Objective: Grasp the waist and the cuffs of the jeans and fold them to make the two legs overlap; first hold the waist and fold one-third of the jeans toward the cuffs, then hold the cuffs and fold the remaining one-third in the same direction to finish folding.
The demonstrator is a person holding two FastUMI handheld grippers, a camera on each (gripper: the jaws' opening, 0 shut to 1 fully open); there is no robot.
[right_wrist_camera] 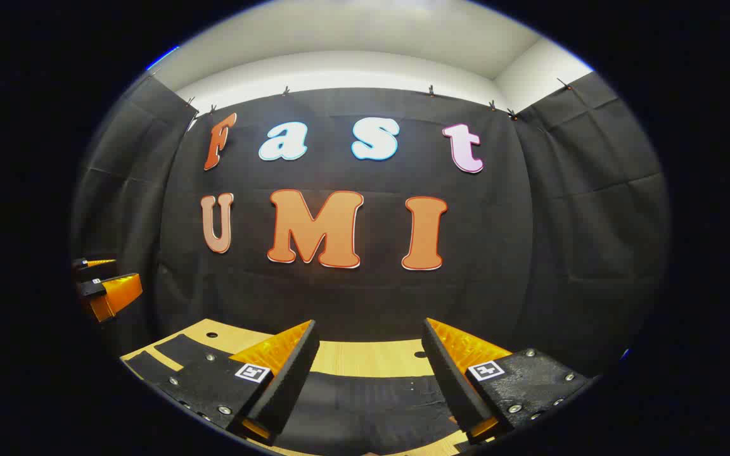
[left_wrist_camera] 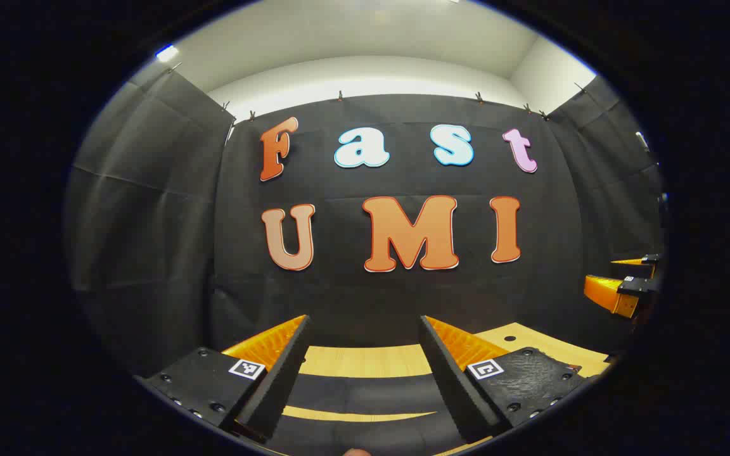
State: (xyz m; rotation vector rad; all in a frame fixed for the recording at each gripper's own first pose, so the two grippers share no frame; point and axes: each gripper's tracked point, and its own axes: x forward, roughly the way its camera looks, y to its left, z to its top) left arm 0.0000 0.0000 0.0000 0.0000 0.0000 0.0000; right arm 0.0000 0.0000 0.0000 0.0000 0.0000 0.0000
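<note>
While both grippers hung above the near edge of the table (left_wrist_camera: 365, 361), neither touched anything. In the left gripper view, the left gripper (left_wrist_camera: 365, 354) stood with its two fingers spread wide apart and nothing between them. Through the gap showed a strip of pale wooden table top, and below it the jeans (left_wrist_camera: 365, 396), dark cloth lying flat on the wood. A thin band of bare wood crossed that dark cloth lower down, so the jeans appeared as two dark bands with a pale line between; which part was waist and which was cuff could not be told. At the far right of that view the right gripper (left_wrist_camera: 621, 278) showed in the air, well apart from the left one, its fingers also parted.

In the right gripper view, the right gripper (right_wrist_camera: 368, 358) likewise had its fingers wide apart with nothing held. The jeans (right_wrist_camera: 365, 399) lay dark and flat on the table (right_wrist_camera: 365, 358) just beneath and between the fingers, with more dark cloth reaching toward the left corner of the table. The left gripper (right_wrist_camera: 102, 282) showed at the left edge of this view, raised off the table. Behind the table hung the black cloth wall (right_wrist_camera: 568, 240).
</note>
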